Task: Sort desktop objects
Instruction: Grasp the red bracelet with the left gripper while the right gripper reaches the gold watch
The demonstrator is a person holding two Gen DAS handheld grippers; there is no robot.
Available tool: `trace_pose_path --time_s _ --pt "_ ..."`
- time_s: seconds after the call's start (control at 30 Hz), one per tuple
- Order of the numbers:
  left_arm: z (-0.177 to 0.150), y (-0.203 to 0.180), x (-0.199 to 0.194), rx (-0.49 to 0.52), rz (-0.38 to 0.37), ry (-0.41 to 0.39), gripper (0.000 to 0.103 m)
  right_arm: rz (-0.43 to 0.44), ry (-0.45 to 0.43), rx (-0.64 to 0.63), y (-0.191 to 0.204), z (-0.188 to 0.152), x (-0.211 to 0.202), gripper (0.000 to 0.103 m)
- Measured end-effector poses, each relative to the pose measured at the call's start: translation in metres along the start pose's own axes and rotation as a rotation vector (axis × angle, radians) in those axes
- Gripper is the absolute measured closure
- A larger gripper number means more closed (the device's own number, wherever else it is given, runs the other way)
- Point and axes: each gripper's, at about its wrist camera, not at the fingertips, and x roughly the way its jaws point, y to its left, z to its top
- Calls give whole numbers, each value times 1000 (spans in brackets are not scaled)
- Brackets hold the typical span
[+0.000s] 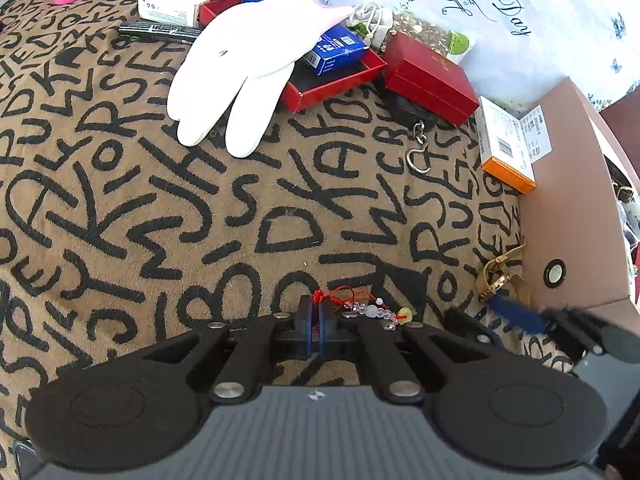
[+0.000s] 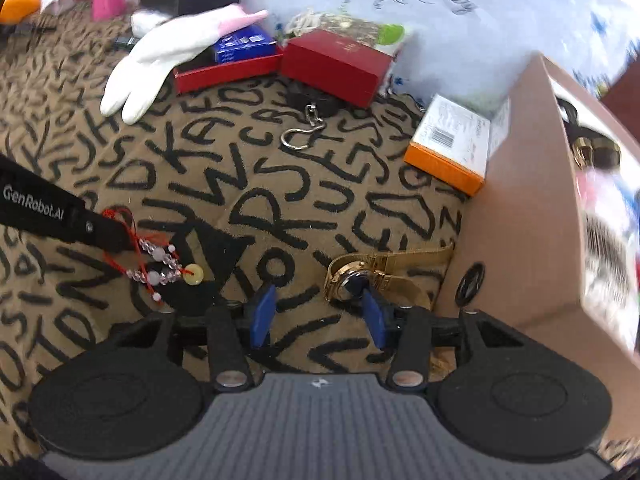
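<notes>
Gold watch [image 2: 362, 276] lies just ahead of the spread right claw [image 2: 318, 318].

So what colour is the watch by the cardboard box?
Gold, with a dark dial; the watch shows best in the right wrist view, beside the box.

Red-cord bead charm [image 2: 160, 268] w/ pink beads & yellow disc, lying on lettered cloth. Gold watch [image 2: 360, 276], dark dial, on its side just beside brown cardboard box [image 2: 520, 220].
</notes>
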Motion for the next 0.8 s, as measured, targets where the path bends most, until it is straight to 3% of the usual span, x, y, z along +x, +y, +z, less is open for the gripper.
trace_pose_path --time_s 0.03,0.17,0.33,0.4,0.43,0.47,0.57,0.67,0.73,0.8 --pt "0 0 0 -3 -2 0 103 33 10 19 -2 -1 -1 76" --pt "-1 2 0 -4 -8 1 103 99 25 17 -1 -5 -12 87" --pt "-3 8 -4 -23 -8 0 103 66 -17 12 7 0 -23 85" --pt "-3 11 -6 -30 -9 0 103 33 -31 -7 10 6 -23 75" --pt "-3 13 -7 -33 -11 0 103 17 -34 -21 11 9 -21 61" --pt "-3 15 -8 -38 -13 -1 103 0 -39 -35 13 11 -20 56" --pt "-3 20 -9 -55 -17 -3 103 -65 -41 -79 18 17 -11 55" --pt "-4 24 -8 -66 -22 1 103 -123 32 -94 18 18 7 54" --pt "-3 25 -7 -69 -28 0 102 -103 29 -59 12 17 7 55" --pt "-3 25 -7 -65 -28 0 102 -73 37 -59 8 17 6 64"
